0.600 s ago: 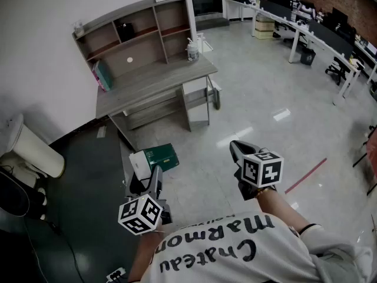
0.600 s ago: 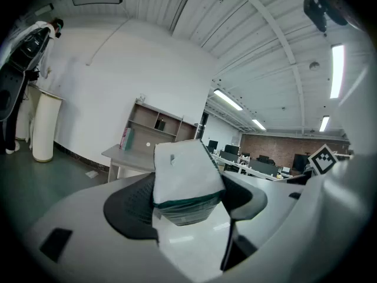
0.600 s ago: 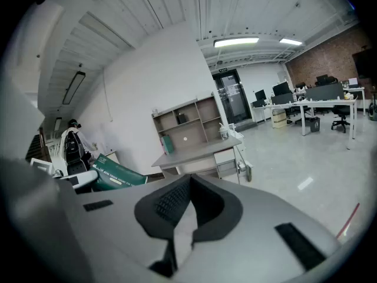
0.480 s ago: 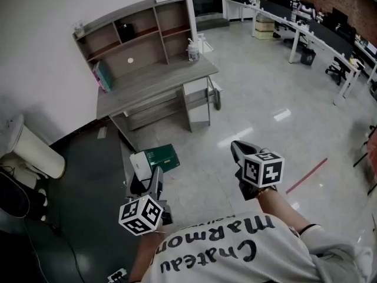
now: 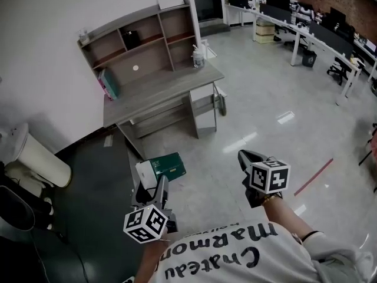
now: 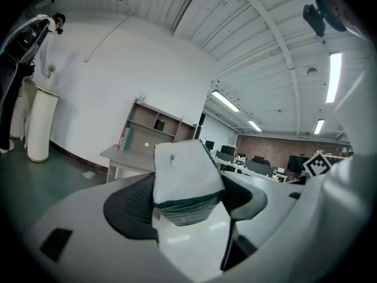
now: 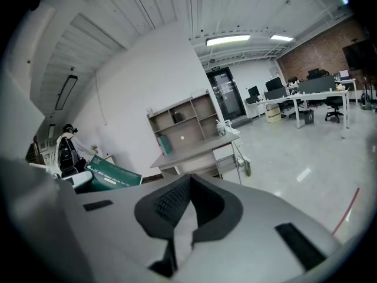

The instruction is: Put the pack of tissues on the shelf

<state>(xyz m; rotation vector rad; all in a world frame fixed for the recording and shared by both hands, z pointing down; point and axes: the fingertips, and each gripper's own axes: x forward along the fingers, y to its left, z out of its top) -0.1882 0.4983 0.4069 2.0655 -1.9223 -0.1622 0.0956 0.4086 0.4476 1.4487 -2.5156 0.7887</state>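
A white and green pack of tissues (image 5: pixel 160 170) sits between the jaws of my left gripper (image 5: pixel 152 184), carried above the floor; the jaws are shut on it. In the left gripper view the pack (image 6: pixel 185 178) fills the gap between the dark pads (image 6: pixel 132 208). My right gripper (image 5: pixel 246 158) is held beside it, shut and empty, its pads meeting at the tips (image 7: pixel 191 177). The grey wooden shelf unit (image 5: pixel 141 37) stands on a desk (image 5: pixel 168 86) against the white wall, some way ahead of both grippers.
On the desk are a spray bottle (image 5: pixel 198 56) and a pink and green item (image 5: pixel 109 82); a dark box (image 5: pixel 131 38) sits in an upper cubby. A white cylinder bin (image 5: pixel 38 155) stands left on a dark mat (image 5: pixel 88 175). Office desks (image 5: pixel 306 28) lie far right.
The whole view has shifted a little: desk and shelf now sit slightly lower and to the right in the frame, and both grippers appear a bit lower. The left gripper's hold on the pack is unchanged.
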